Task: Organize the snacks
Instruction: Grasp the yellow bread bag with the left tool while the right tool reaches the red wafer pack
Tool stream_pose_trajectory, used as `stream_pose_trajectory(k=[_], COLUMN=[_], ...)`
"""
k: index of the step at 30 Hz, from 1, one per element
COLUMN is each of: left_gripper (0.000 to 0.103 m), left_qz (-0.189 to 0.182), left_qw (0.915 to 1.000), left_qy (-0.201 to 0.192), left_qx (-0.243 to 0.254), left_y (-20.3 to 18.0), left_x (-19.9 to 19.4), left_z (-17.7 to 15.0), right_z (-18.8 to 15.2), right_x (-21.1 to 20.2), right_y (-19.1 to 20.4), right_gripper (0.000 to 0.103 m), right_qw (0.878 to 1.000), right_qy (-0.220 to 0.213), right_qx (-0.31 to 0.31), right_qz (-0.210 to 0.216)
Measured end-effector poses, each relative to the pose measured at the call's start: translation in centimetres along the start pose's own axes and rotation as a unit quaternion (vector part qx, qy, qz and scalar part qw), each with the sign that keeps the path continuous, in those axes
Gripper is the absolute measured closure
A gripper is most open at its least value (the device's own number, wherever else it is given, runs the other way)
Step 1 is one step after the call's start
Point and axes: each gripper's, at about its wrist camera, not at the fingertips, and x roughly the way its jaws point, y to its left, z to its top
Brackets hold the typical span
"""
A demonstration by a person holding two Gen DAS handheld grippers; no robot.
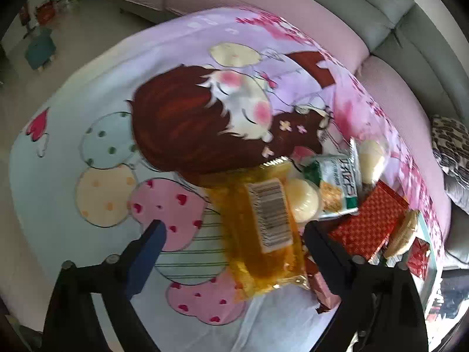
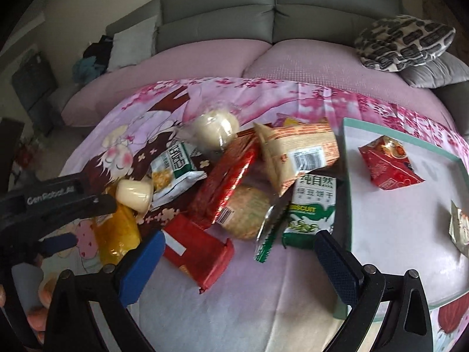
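Snacks piled on cartoon cloth [image 1: 102,94]; left claw [image 1: 234,228] gapes around yellow packet [image 1: 261,228], seemingly untouched; right claw [image 2: 237,240] wide, empty.

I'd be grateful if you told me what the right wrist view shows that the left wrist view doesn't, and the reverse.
Only the right wrist view shows the open right gripper, the tray's two packets, including a red packet, and the tan barcoded packet. Only the left wrist view shows the balloon print on the cloth and the floor items beyond. Both show the yellow packet, the green-and-white packet, the sofa, and the open left gripper.
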Motion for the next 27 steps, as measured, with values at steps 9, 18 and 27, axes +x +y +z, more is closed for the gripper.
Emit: stream_pose_trajectory(k=[9, 18, 27], left_gripper=[0.048, 0.048, 0.048], left_qz=[-0.018, -0.022, -0.035], left_qw=[0.9990, 0.9981, 0.9960], left_qy=[0.031, 0.053, 0.057], left_qx=[0.026, -0.023, -0.059], left_y=[-1.4, 1.2, 2.7], left_x=[1.3, 2.0, 1.9], left_z=[-0.3, -0.1, 0.2], right_z=[-0.1, -0.5, -0.9], right_x=[0.2, 1.8, 2.8], right_y=[0.3, 2.5, 3.0], right_gripper=[0.019, 0.021, 0.021], right_qw=[1.000, 0.998, 0.996], right_qy=[0.002, 0.017, 0.031], right_qx=[-0.004, -0.054, -0.063], right_qz=[0.015, 0.043, 0.046])
